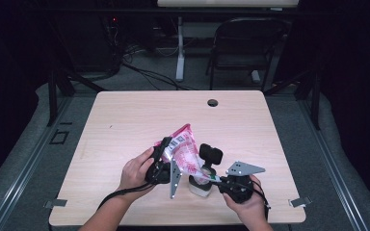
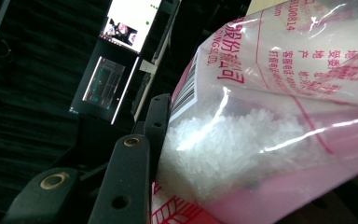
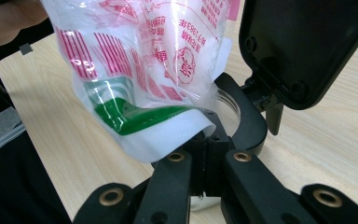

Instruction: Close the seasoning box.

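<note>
At the worktop's (image 1: 125, 120) near edge:
Left gripper (image 1: 160, 166): jaws clamp tilted pink sugar bag (image 1: 185, 149).
Right gripper (image 1: 231, 185): jaws closed around jar (image 1: 200, 186) beneath the bag's corner.

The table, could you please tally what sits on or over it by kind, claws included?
Bags: 1, a pink and clear bag of white grains, tilted.
Jars: 1, a small jar with its black flip lid open.
Claws: 2, the left claw on the bag, the right claw at the jar's neck.
Total: 4.
</note>
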